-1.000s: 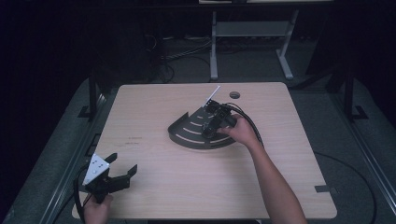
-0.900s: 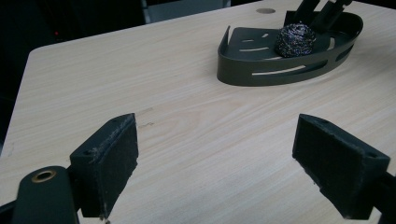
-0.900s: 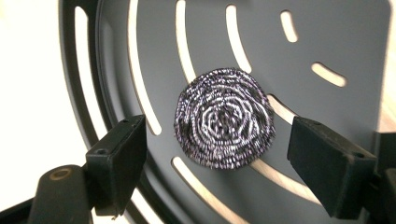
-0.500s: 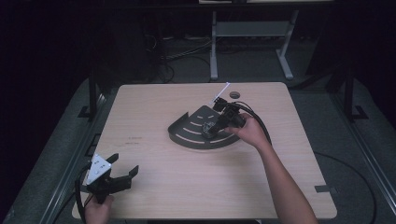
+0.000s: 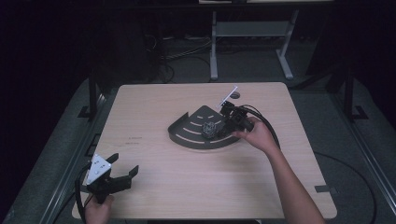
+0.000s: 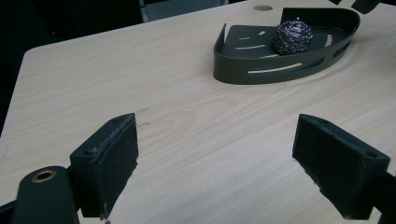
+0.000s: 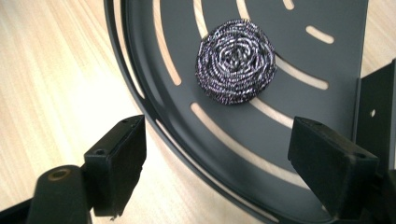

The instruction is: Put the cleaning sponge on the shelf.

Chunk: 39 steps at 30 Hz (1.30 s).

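Your right gripper [image 7: 217, 161] hangs jaws wide above the steel scourer [image 7: 235, 60] (lying ahead in the slotted corner tray [image 7: 299, 28]); your left gripper [image 5: 116, 179] gapes empty.

My surface [image 5: 187, 186] is pale wood grain with rounded corners. A small round hole [image 5: 235, 95] sits near its far edge, and a faint dark mark [image 5: 133, 140] lies toward the left. Beyond the far edge a white frame [image 5: 252, 32] stands on the dark floor [image 5: 355, 154], with cables [image 5: 177, 53] trailing left of it.
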Each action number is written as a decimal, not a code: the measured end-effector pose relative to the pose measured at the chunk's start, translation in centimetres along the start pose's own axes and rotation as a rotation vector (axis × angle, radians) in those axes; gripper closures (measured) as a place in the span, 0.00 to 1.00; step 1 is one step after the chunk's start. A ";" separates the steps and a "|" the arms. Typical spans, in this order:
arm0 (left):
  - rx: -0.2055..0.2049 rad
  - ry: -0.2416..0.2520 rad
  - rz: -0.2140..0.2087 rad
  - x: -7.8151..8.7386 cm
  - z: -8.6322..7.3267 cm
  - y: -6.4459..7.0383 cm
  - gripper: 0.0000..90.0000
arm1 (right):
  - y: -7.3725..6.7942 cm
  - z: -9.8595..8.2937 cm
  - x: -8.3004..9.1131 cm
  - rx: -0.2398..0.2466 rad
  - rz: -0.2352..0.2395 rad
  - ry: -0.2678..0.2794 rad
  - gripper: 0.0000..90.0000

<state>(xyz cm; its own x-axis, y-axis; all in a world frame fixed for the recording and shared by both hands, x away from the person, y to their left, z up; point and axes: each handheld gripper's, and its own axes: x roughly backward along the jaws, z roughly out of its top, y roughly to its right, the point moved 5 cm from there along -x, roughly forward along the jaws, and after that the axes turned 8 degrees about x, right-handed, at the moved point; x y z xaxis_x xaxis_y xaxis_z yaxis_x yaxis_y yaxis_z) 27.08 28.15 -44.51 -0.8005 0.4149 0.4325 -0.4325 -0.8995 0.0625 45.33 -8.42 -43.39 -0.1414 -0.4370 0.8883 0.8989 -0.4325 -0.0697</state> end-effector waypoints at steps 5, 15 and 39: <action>-0.002 -0.002 0.000 0.0 0.0 0.0 0.15 | -0.1 -0.7 0.2 -0.005 0.002 0.005 0.21; -0.005 -0.004 -0.001 0.0 0.0 0.1 0.15 | -0.6 -1.9 0.7 -0.007 0.009 0.018 0.21; -0.006 -0.004 0.002 0.0 0.0 0.0 0.15 | -1.6 -3.9 2.0 -0.008 0.009 0.019 0.20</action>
<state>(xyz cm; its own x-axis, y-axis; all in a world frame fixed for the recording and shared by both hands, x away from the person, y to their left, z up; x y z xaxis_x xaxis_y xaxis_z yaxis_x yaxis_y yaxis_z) 27.06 28.13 -44.53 -0.7999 0.4123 0.4361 -0.4329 -0.8997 0.0564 41.94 -11.71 -43.27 -0.1409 -0.4555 0.8790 0.8970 -0.4344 -0.0813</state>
